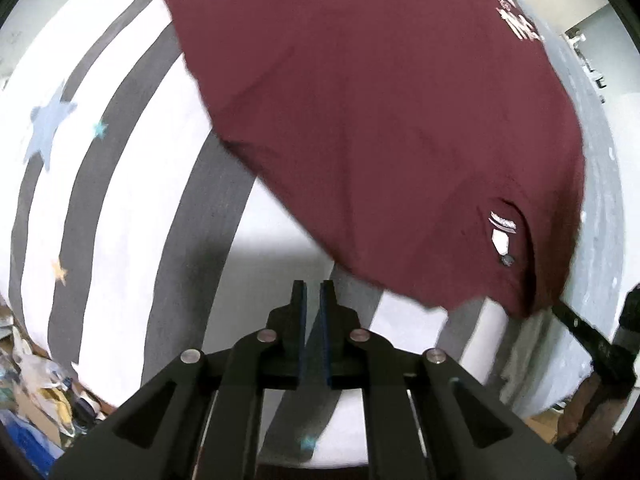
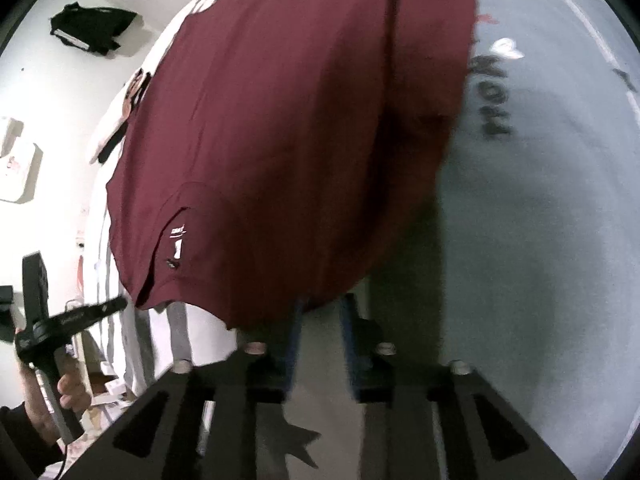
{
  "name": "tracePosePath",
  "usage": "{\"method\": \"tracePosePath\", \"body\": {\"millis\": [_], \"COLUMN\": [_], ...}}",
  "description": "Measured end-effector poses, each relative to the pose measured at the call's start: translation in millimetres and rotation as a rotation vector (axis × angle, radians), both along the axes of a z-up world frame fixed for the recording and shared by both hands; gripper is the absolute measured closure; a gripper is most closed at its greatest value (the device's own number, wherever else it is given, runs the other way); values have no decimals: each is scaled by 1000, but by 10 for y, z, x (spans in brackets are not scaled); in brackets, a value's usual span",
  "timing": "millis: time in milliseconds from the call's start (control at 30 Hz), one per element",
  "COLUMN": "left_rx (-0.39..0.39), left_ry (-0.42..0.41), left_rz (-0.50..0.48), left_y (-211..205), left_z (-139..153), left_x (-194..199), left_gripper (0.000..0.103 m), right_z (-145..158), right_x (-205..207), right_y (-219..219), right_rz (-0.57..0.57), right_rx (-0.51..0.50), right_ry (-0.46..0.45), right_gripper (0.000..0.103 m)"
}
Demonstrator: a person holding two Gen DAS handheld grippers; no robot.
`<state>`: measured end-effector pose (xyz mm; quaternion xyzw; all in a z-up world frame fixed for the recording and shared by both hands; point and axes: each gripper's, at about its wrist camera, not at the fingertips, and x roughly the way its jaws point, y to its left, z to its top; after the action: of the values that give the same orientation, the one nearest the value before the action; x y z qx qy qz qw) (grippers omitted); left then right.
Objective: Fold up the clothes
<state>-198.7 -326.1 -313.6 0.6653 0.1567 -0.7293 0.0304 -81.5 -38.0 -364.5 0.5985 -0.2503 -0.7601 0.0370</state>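
A maroon T-shirt (image 1: 380, 120) lies spread on a bed cover (image 1: 120, 200) with grey and white stripes and stars, its white neck label (image 1: 502, 232) facing up. My left gripper (image 1: 313, 286) hovers over the cover just short of the shirt's near edge, shut with nothing between its fingers. In the right wrist view the same shirt (image 2: 280, 140) fills the middle, label (image 2: 178, 240) at the left. My right gripper (image 2: 322, 308) stands open at the shirt's near hem; the gap between its blue pads shows only bedding. A hand holds the left gripper (image 2: 112, 305) near the shirt's left corner.
Pale grey bedding with dark lettering (image 2: 492, 92) stretches to the right of the shirt. A black garment (image 2: 92, 28) lies beyond the bed at the upper left. Cluttered bags and boxes (image 1: 32, 392) sit on the floor past the bed's edge.
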Motion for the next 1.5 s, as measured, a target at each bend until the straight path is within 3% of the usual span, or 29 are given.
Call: {"method": "tracePosePath", "body": {"millis": [67, 133, 267, 367, 433, 533, 667, 700, 733, 767, 800, 933, 1200, 1333, 1467, 1500], "left_rx": [0, -6, -23, -53, -72, -58, -76, -94, -111, -121, -123, -97, -63, -66, -45, -40], "left_ry": [21, 49, 143, 248, 318, 411, 445, 449, 452, 452, 449, 436, 408, 388, 360, 357], "left_rz": [-11, -20, -6, 5, 1, -13, -76, -102, -124, -140, -153, -167, -146, -147, -144, -145], "left_y": [-76, -147, -271, -312, -437, 23, 693, 739, 787, 828, 858, 987, 1054, 1172, 1269, 1292], "left_z": [108, 198, 309, 427, 442, 389, 78, 49, 17, -8, -20, -20, -4, -70, -157, -164], "left_x": [38, 14, -264, -502, -547, -1247, -2141, -2135, -2144, -2162, -2169, -2308, -2380, -2490, -2611, -2637], "left_gripper": [99, 96, 94, 77, 59, 49, 48, 48, 48, 48, 48, 48, 48, 48, 48, 48], "right_z": [79, 98, 44, 5, -13, -51, -88, -108, -122, -131, -126, 96, 654, 697, 413, 343], "right_x": [-87, -201, -688, -1081, -1295, -1565, -1841, -1874, -1888, -1888, -1870, -1684, -648, -308, -324, -330], "right_y": [159, 422, 834, 1006, 1118, 1223, 1295, 1320, 1364, 1422, 1496, 1648, 2155, 2281, 2361, 2393], "right_rz": [-26, -77, -145, -158, -170, -191, -211, -221, -236, -255, -280, -325, -487, -484, -474, -489], "right_rx": [50, 94, 198, 260, 286, 291, 264, 245, 228, 211, 179, 142, 196, 204, 187, 186], "right_ry": [26, 53, 117, 155, 171, 184, 195, 194, 193, 186, 184, 223, 243, 206, 134, 118], "right_gripper": [74, 64, 58, 57, 56, 55, 56, 59, 82, 99, 101, 101, 101, 101, 99, 94]}}
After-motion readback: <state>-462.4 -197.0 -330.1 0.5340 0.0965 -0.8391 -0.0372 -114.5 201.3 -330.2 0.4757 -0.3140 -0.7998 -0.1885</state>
